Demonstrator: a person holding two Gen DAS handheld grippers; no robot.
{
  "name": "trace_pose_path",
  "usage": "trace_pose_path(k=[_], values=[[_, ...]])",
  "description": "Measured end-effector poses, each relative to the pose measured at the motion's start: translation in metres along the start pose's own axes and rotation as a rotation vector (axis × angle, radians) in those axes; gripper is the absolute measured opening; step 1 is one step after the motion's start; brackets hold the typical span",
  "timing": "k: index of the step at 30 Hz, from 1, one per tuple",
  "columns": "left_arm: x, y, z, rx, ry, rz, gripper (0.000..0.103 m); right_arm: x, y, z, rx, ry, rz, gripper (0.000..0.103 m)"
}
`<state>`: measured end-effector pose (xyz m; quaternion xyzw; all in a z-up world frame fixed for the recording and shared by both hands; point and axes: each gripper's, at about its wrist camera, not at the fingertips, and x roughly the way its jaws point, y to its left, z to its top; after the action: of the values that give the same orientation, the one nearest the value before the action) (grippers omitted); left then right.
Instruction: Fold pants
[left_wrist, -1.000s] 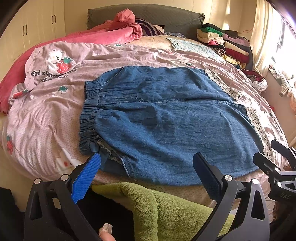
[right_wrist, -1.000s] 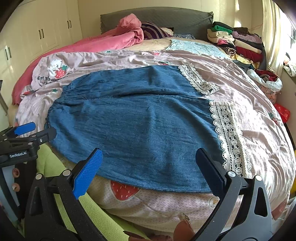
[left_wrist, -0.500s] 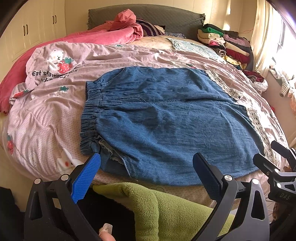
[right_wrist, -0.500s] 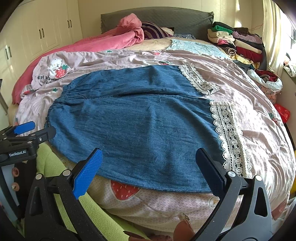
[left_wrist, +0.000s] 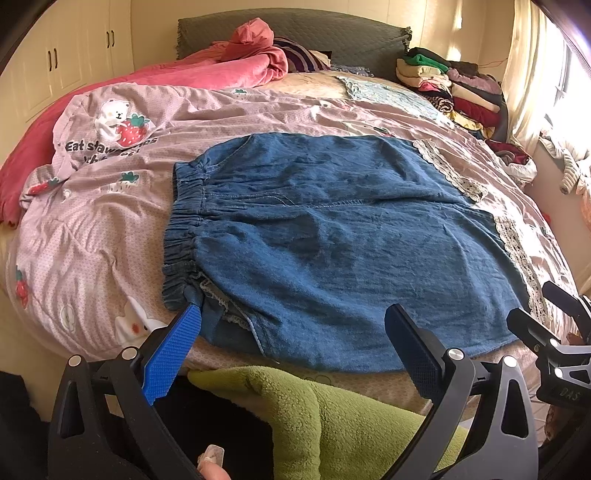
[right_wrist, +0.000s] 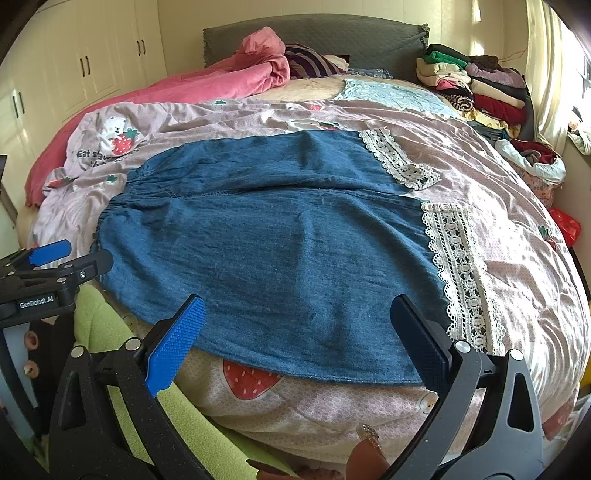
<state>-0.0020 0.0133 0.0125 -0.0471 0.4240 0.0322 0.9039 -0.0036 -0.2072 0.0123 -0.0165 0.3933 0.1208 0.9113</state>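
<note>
Blue denim pants (left_wrist: 332, 243) with white lace cuffs (right_wrist: 461, 273) lie flat on the pink bedspread, elastic waistband (left_wrist: 184, 229) to the left, legs running right. My left gripper (left_wrist: 295, 343) is open and empty, hovering at the near edge of the pants by the waistband end. My right gripper (right_wrist: 299, 339) is open and empty, over the near edge of the nearer leg, just left of the lace cuff. Each gripper shows at the side of the other's view: the right one (left_wrist: 554, 332), the left one (right_wrist: 48, 269).
The pink strawberry-print bedspread (left_wrist: 92, 221) covers the bed. A red blanket (left_wrist: 229, 62) lies heaped at the headboard. Folded clothes (right_wrist: 476, 85) are stacked at the back right. A green fleece sleeve (left_wrist: 332, 417) hangs below the grippers. White wardrobes (right_wrist: 92, 62) stand at left.
Both grippers have crept slightly forward toward the near edge of the pants. The pants have not moved.
</note>
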Motion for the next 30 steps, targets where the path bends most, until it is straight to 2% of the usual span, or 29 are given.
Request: trace_pose_path(k=[9,18,30], values=[[0.012,0.013,0.019,-0.025,-0.004,0.008,0.099,0.012,0.001,0.024,-0.04,-0.032,0.013,0.095],[0.036,0.034,0.043,-0.053,0.008,0.065,0.099,0.043,0.011,0.08,-0.118,-0.065,0.054,0.095],[0.066,0.061,0.071,-0.089,0.018,0.109,0.099,0.1,0.038,0.133,-0.212,-0.035,0.108,0.095]])
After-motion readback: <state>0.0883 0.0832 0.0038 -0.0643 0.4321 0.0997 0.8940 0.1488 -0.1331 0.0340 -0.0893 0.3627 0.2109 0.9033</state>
